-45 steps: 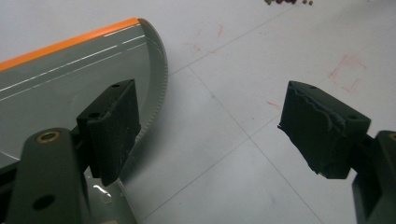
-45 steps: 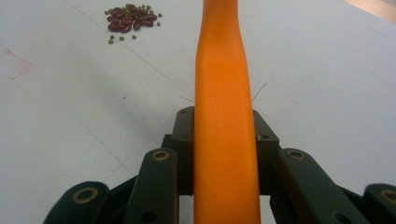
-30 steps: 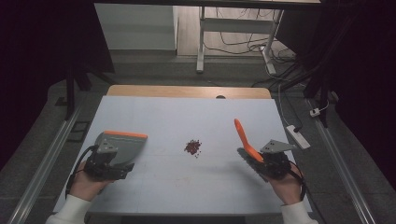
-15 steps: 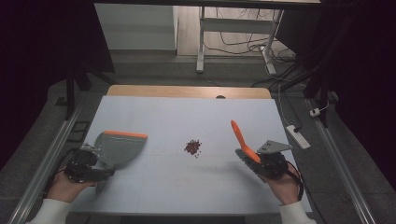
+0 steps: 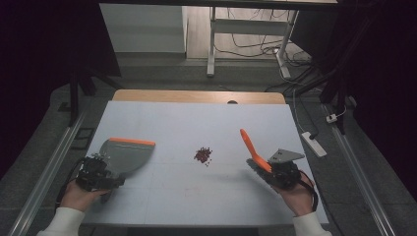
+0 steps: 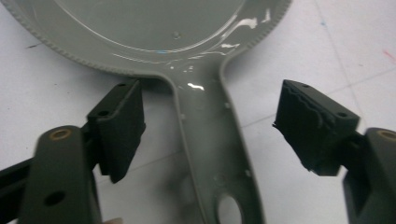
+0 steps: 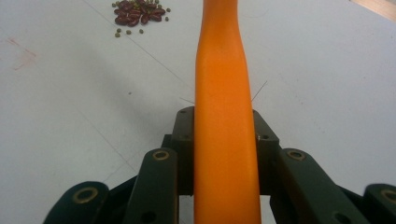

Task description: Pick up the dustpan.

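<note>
A grey dustpan with an orange front lip lies flat on the white table at the left. Its handle runs between the jaws of my left gripper, which have just been closing. Both pads still stand clear of the handle, so the gripper is open. At the right, my right gripper is shut on an orange brush handle that slants up and away. That handle stands between the jaws in the right gripper view. A small heap of dark red beans lies mid-table.
The beans have a few loose greenish ones scattered beside them. The table's wooden far edge has a small hole in it. A power strip hangs at the right edge. Bare table lies between dustpan and beans.
My left hand has shifted left along the near edge and sunk toward the dustpan's handle. The dustpan stays put. The right hand and the orange handle have not moved.
</note>
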The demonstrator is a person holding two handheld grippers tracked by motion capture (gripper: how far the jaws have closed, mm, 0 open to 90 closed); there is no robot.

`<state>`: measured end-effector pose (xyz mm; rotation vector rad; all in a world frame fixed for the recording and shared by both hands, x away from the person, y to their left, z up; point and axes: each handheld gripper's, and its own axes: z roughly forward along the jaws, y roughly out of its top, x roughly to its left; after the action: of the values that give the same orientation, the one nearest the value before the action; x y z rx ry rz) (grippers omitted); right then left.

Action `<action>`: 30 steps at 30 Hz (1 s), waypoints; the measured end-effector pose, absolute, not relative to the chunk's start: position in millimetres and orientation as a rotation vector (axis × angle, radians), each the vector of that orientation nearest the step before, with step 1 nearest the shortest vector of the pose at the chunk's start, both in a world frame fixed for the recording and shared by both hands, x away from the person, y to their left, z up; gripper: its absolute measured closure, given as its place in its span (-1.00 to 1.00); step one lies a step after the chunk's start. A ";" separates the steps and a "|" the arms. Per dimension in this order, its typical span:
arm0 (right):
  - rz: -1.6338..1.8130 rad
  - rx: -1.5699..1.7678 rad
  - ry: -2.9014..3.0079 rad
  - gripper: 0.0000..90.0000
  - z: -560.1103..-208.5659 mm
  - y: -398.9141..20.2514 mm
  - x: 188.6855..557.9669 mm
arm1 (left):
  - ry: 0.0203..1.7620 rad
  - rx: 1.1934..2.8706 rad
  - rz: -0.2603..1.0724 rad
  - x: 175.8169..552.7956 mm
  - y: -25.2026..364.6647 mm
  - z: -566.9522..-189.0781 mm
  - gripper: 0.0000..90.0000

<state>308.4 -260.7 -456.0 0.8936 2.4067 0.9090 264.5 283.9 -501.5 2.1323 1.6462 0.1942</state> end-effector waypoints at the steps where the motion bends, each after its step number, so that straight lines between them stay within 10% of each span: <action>1: 0.913 0.899 2.408 0.55 -456.0 -261.0 308.4 | 1.649 2.128 0.187 264.9 284.3 -503.0 -0.36; 19: 0.950 0.908 2.416 0.55 -455.5 -261.2 308.6 | 1.674 2.036 0.166 271.3 292.0 -520.7 0.36; 30: 0.953 0.918 2.404 0.55 -455.9 -262.8 309.1 | 1.666 1.971 0.210 269.2 300.2 -518.1 0.38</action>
<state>309.1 -262.8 -455.9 0.9182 2.4037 0.9530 269.2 300.2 -518.1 1.9708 1.6656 0.2103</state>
